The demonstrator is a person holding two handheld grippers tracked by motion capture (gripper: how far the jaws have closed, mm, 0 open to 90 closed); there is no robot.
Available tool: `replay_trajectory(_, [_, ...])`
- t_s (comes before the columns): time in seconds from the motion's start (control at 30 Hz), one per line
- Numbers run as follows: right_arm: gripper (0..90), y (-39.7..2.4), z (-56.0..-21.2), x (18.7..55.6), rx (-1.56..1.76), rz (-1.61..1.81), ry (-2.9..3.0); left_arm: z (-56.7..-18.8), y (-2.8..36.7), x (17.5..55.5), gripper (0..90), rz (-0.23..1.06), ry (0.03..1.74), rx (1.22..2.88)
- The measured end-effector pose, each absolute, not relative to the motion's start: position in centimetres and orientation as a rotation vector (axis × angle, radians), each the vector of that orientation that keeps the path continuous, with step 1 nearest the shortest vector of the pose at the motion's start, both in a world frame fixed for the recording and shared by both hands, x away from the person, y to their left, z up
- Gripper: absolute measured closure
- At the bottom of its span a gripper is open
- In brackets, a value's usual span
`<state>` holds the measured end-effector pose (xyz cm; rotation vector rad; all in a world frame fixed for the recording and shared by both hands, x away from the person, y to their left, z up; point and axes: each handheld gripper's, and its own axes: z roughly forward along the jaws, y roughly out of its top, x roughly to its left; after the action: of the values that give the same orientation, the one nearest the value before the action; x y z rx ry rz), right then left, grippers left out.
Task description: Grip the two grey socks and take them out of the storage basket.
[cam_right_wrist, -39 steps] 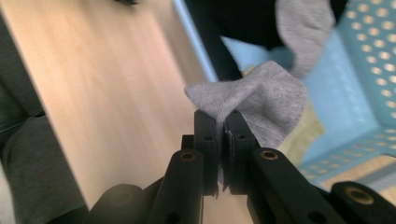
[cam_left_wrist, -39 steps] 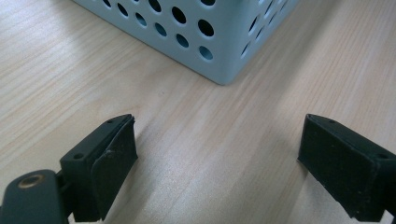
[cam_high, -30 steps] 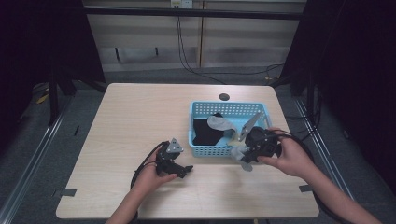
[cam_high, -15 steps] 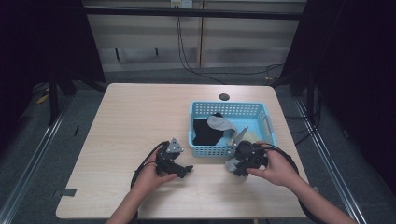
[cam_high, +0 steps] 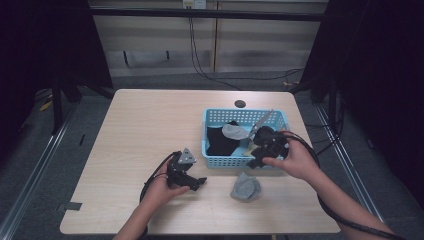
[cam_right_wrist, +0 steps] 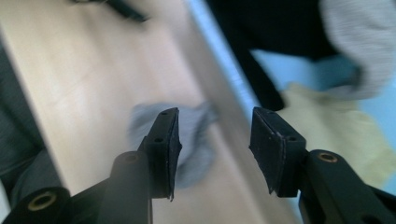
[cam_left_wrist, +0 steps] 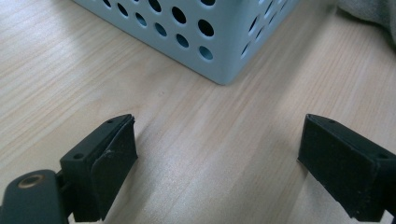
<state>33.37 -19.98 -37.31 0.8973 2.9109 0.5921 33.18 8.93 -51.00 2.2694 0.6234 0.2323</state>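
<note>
A grey cloth (cam_high: 245, 187) lies crumpled on the wooden table just in front of the blue basket (cam_high: 245, 113). My right gripper (cam_high: 254, 159) hovers over the basket's front rim, above and behind that cloth. Its jaws have just been opening and stand apart with nothing between them. In the right gripper view the grey cloth (cam_right_wrist: 196, 140) lies on the table beyond my right gripper (cam_right_wrist: 215, 121). My left gripper (cam_high: 199, 181) rests on the table left of the cloth, open and empty, its jaws (cam_left_wrist: 217, 135) facing a corner of the basket (cam_left_wrist: 210, 28).
Inside the basket lie a black cloth (cam_high: 220, 142), a second grey cloth (cam_high: 234, 131) and a yellow cloth (cam_right_wrist: 327, 121). A dark round disc (cam_high: 240, 104) sits behind the basket. Cables trail from both grippers. Dark frames stand beside the table.
The right gripper carried the grey cloth from the basket's front down to the table, let it go there, and has moved back up to the basket rim. The left gripper has not moved.
</note>
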Motion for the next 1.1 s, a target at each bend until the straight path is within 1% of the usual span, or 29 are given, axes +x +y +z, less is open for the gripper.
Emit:
replay_trajectory(0.13, [46.2, -20.6, -37.3, 35.9, 0.982, 0.612, 2.846, -51.0, 8.9, 33.1, 10.6, 0.230, 0.631, 2.261])
replay_trajectory(0.27, [44.3, -21.0, -38.0, 37.9, 1.049, 0.588, 2.809, -51.0, 8.9, 33.1, 10.6, 0.228, 0.630, 2.261])
replay_trajectory(0.37, [39.9, -21.1, -38.5, 38.9, 1.098, 0.567, 2.782, -51.0, 8.9, 33.2, 10.6, 0.230, 0.629, 2.261])
replay_trajectory(0.5, [39.6, -21.0, -39.4, 40.2, 1.156, 0.536, 2.761, -51.0, 8.9, 33.2, 10.6, 0.229, 0.629, 2.261])
replay_trajectory(0.73, [36.7, -20.9, -40.2, 41.7, 1.204, 0.554, 2.709, -51.1, 8.9, 33.1, 10.6, 0.228, 0.634, 2.255])
replay_trajectory(0.93, [36.8, -20.9, -40.9, 43.0, 1.263, 0.555, 2.677, -51.1, 8.9, 33.1, 10.6, 0.228, 0.634, 2.254])
replay_trajectory(1.1, [37.3, -21.0, -42.1, 44.2, 1.305, 0.529, 2.665, -51.1, 8.9, 33.1, 10.6, 0.229, 0.634, 2.255])
